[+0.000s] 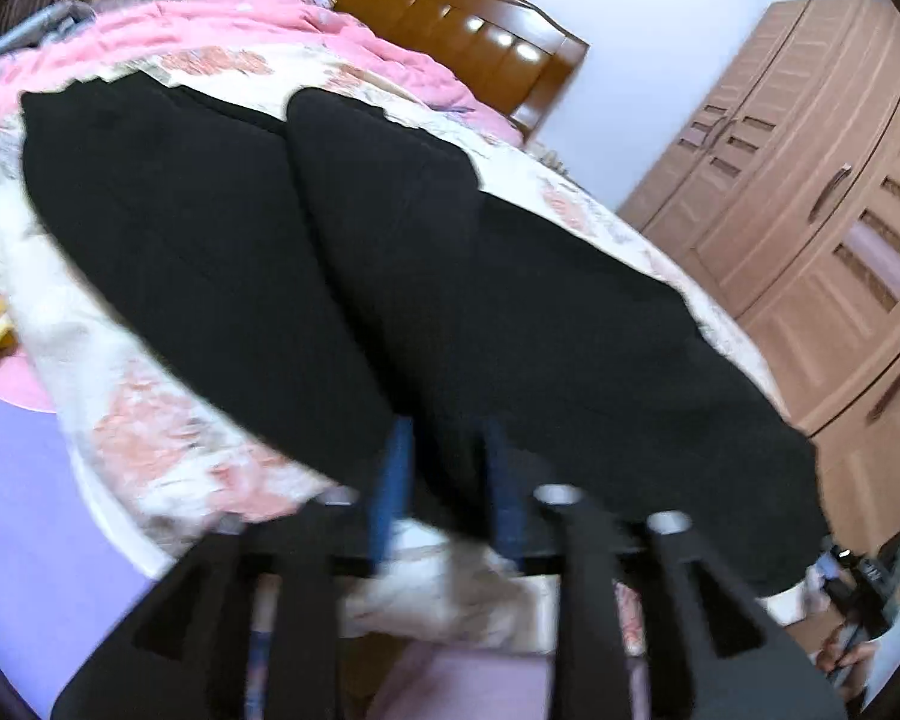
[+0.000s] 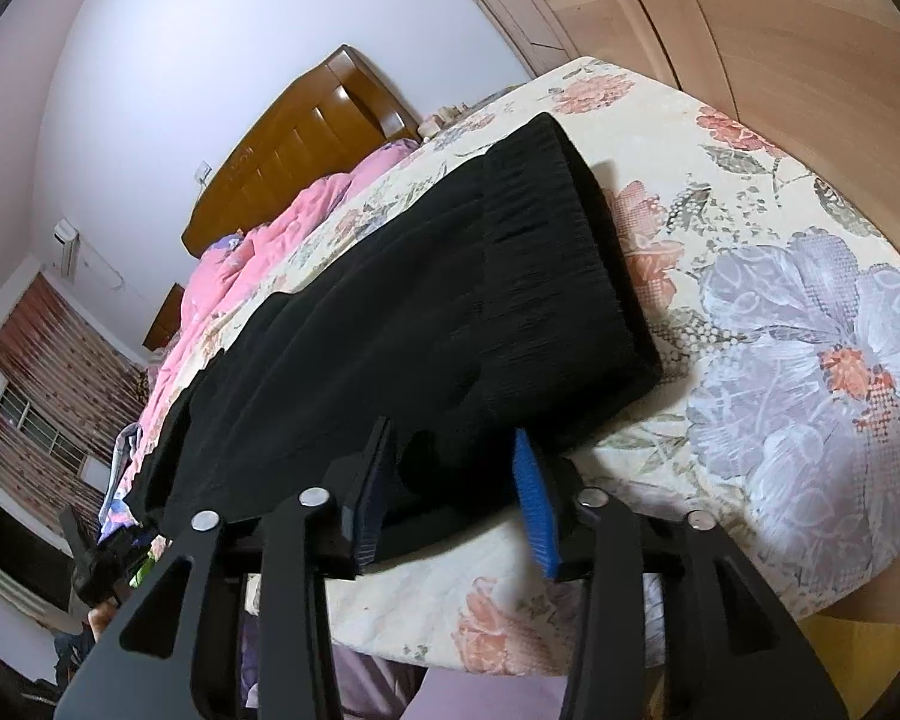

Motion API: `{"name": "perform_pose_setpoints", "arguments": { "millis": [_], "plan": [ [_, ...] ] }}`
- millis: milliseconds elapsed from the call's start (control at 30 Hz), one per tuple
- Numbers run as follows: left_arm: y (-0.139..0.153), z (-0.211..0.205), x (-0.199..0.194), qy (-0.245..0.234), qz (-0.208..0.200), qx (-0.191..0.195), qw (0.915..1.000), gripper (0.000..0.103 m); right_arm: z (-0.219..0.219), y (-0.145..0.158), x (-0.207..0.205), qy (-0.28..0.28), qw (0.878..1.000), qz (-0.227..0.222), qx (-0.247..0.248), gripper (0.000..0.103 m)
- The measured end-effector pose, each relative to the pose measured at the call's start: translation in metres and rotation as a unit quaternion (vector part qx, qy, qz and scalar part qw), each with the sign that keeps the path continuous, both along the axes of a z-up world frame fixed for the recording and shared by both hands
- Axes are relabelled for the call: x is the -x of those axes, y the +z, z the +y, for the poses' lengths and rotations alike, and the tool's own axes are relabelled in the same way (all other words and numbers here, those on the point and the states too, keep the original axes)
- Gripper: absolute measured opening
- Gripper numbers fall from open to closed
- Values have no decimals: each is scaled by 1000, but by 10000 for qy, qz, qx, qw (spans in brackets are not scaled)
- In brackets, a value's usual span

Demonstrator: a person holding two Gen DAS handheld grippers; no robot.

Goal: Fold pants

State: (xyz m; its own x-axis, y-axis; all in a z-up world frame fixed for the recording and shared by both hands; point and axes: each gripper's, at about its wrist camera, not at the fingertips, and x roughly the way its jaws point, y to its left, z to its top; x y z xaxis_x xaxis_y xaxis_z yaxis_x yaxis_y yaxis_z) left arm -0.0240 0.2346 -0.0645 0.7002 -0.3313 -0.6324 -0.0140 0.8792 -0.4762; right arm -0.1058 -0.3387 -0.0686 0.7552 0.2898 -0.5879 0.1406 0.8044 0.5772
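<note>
Lying flat across the floral bedspread point(image 2: 810, 312), the black pants point(image 1: 342, 252) are spread with the two legs side by side, which I judge is the layout needed before the first fold.

On the left, the left gripper point(image 1: 450, 480) sits at the near edge of the pants where the legs meet. Its blue-padded fingers point(image 1: 393, 480) stand apart with dark cloth between them; the frame is blurred, so I cannot tell whether they pinch the fabric or merely straddle it.

On the right, the right gripper point(image 2: 456, 486) meets the near edge close to the ribbed waistband point(image 2: 558, 252). Its jaws are spread, a lip of cloth lying between them, not clamped, seemingly placed to take that corner.

A pink quilt point(image 2: 258, 264) is bunched toward the wooden headboard point(image 1: 450, 18), and a wardrobe point(image 1: 810, 180) stands beyond the bed. No brand, label or writing is legible.
</note>
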Motion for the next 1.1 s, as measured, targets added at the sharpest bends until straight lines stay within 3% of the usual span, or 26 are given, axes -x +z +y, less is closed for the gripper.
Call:
{"name": "perform_pose_setpoints", "arguments": {
  "millis": [33, 67, 233, 300, 400, 433, 467, 500, 533, 633, 733, 833, 967, 1100],
  "plan": [
    [4, -2, -1, -77, -64, 30, 9999, 62, 2, 1, -1, 1, 10000, 17, 30, 44],
    [7, -5, -2, -92, -159, -24, 9998, 66, 4, 1, -1, 11, 10000, 32, 58, 44],
    [10, -24, -15, -180, -76, -239, 9995, 66, 11, 0, -6, 101, 9999, 67, 93, 44],
    [11, -26, -15, -149, -109, -234, 9996, 60, 11, 2, -5, 96, 9999, 31, 82, 44],
    [13, -28, -12, -54, -198, -346, 9992, 36, 10, 3, -5, 145, 9999, 4, 50, 44],
    [13, -29, -13, -26, -211, -357, 9991, 22, 11, 3, -4, 177, 9998, -15, 50, 42],
    [12, -28, -12, -12, -216, -345, 9992, 10, 12, 3, -4, 217, 9998, -31, 38, 24],
    [11, -26, -12, -34, -196, -314, 9993, 9, 14, 2, -4, 193, 9997, -37, 117, 12],
    [11, -26, -12, -52, -213, -276, 9994, 8, 15, 2, -3, 135, 9997, -61, 189, 8],
    [25, -19, -8, -72, -517, -70, 9986, 7, 14, 18, 5, 108, 9990, -419, 68, 7],
    [42, -19, -4, -176, -737, -137, 9970, 7, 15, 43, 16, 191, 9971, -710, 198, 7],
    [38, -25, -7, -178, -581, -316, 9977, 7, 10, 37, 17, 153, 9985, -473, 238, 7],
    [8, -32, -11, -83, -134, -600, 9981, 7, 5, -9, 8, 72, 9996, 200, 182, 6],
    [6, -30, -9, -99, -123, -650, 9978, 7, 8, -3, 9, 116, 9996, 138, 224, 6]
  ]
}}
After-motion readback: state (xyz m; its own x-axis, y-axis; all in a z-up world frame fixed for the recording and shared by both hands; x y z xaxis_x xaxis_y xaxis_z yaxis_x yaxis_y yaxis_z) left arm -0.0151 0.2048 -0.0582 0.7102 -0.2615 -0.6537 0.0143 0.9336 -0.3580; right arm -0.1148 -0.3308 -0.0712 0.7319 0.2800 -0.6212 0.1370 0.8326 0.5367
